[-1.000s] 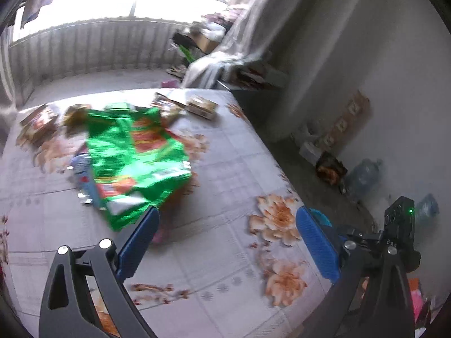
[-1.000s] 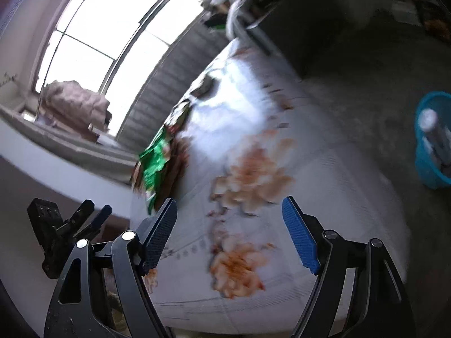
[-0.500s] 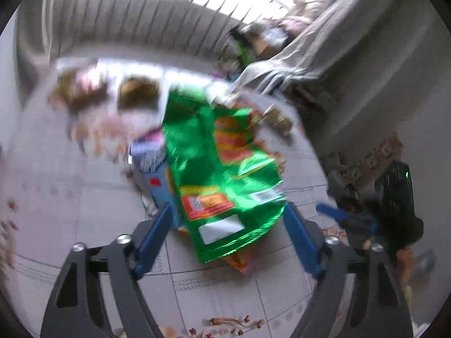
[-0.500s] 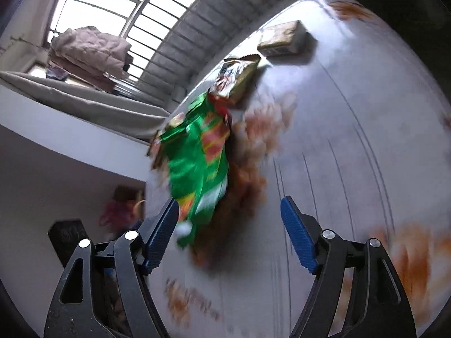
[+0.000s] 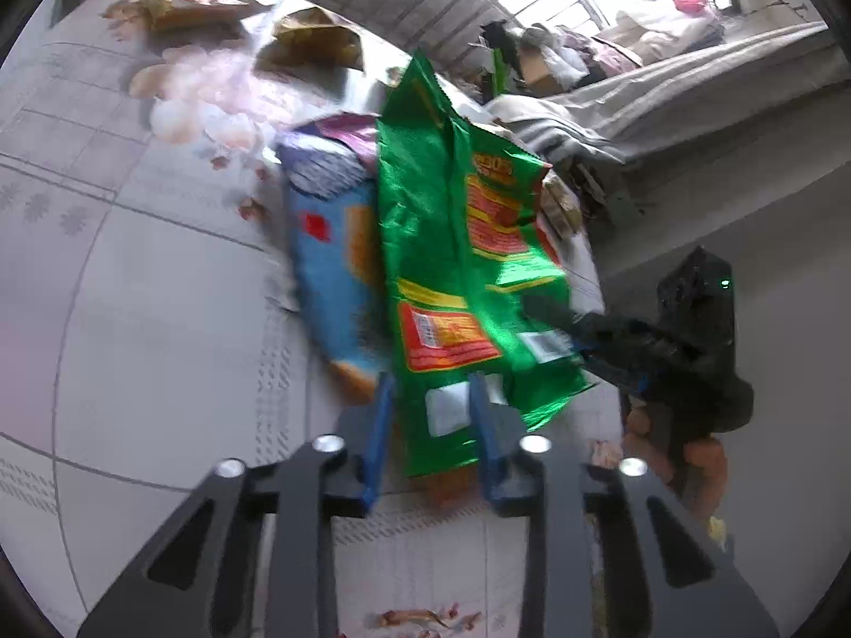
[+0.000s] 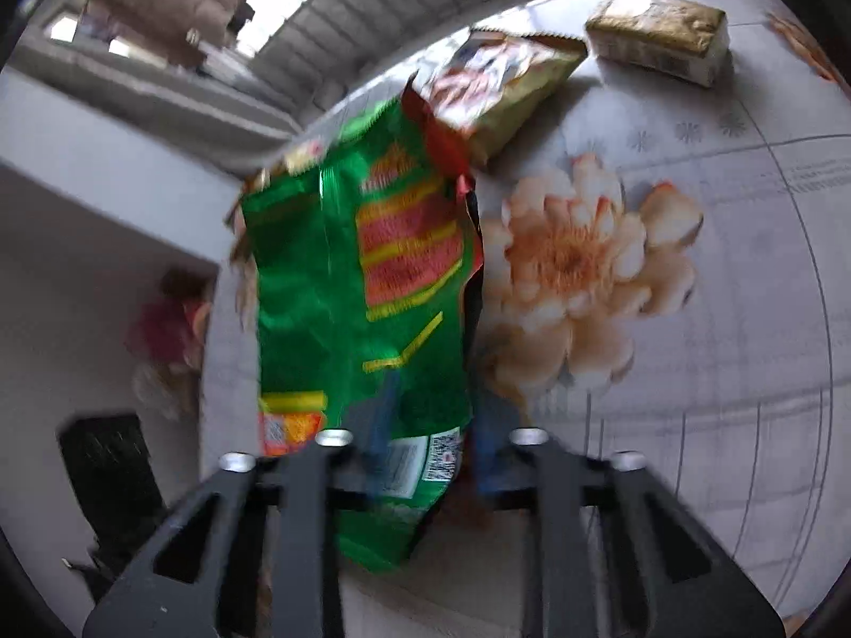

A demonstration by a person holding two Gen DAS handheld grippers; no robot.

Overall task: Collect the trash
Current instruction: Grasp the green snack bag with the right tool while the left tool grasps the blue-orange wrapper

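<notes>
A large green foil snack bag [image 5: 452, 266] lies on the floral tablecloth [image 5: 133, 319]. My left gripper [image 5: 432, 414] has its blue fingers narrowed around the bag's near corner, with a gap left between them. My right gripper [image 6: 432, 425] does the same at another corner of the same bag [image 6: 351, 287]. The right gripper also shows in the left wrist view [image 5: 638, 340] at the bag's right edge. A blue snack packet [image 5: 335, 266] lies partly under the green bag.
Several other wrappers lie on the table: a gold packet [image 6: 659, 37], a red and gold bag [image 6: 494, 85], and brown packets [image 5: 197, 0] at the far side. The table edge drops to the floor on the right of the left wrist view.
Both grippers moved in onto the green bag from opposite sides. Their fingers went from wide open to narrowed around its near corners.
</notes>
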